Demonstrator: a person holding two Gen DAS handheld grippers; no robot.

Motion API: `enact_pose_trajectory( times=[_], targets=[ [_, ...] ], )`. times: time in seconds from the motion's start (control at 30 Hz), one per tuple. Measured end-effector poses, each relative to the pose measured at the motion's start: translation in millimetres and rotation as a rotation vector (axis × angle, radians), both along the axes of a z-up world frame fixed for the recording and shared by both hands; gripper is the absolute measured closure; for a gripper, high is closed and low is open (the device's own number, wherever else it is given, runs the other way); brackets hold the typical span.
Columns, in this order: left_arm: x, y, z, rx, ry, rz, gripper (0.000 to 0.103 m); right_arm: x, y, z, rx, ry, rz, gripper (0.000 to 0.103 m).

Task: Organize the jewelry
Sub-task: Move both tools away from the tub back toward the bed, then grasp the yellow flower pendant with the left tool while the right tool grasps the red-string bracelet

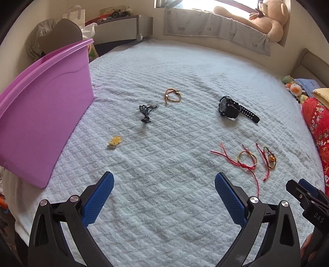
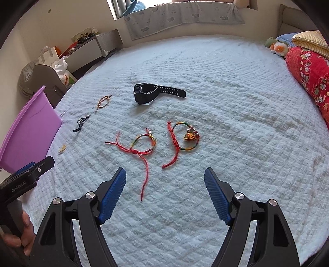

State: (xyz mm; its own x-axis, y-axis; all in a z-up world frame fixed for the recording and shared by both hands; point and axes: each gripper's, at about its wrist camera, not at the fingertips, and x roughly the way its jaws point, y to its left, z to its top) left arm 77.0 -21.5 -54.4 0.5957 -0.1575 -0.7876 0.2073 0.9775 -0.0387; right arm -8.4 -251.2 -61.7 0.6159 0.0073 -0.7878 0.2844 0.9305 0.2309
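Observation:
Jewelry lies scattered on a white quilted bed point(image 1: 164, 205). A black watch point(image 1: 232, 107) point(image 2: 148, 93) lies at the middle. Two red string bracelets point(image 1: 246, 159) point(image 2: 144, 143), one with a gold charm point(image 2: 189, 136) point(image 1: 271, 159), lie in front of my right gripper. A brown braided bracelet point(image 1: 172, 96) point(image 2: 103, 101), a black cord necklace point(image 1: 146, 113) point(image 2: 81, 123) and a yellow pendant point(image 1: 115, 141) point(image 2: 62, 149) lie towards the purple bin point(image 1: 41, 115) point(image 2: 30, 131). My left gripper point(image 1: 164, 197) and right gripper point(image 2: 164, 193) are both open and empty above the bed.
A red patterned quilt point(image 2: 308, 76) and small plush toys point(image 2: 277, 48) lie at the bed's right edge. A teddy bear point(image 1: 269, 18) sits on the window ledge. A bedside cabinet point(image 1: 123, 28) and bags stand beyond the bed's far left.

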Motion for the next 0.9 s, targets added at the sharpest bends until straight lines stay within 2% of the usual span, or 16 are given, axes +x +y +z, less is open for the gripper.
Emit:
enact_pose_trajectory(
  times=[0.2, 0.43, 0.67, 0.9],
  targets=[
    [30, 29, -14, 0.056, -0.002, 0.045, 0.006, 30, 12, -14, 0.028, 0.01, 0.02, 0.028],
    [56, 60, -33, 0.051, 0.033, 0.082, 0.006, 51, 26, -29, 0.04, 0.032, 0.02, 0.028],
    [73, 68, -48, 0.074, 0.027, 0.044, 0.006, 61, 29, -38, 0.03, 0.049, -0.017, 0.028],
    [97, 67, -60, 0.058, 0.044, 0.01, 0.006, 73, 38, -48, 0.011, 0.076, -0.024, 0.028]
  ],
)
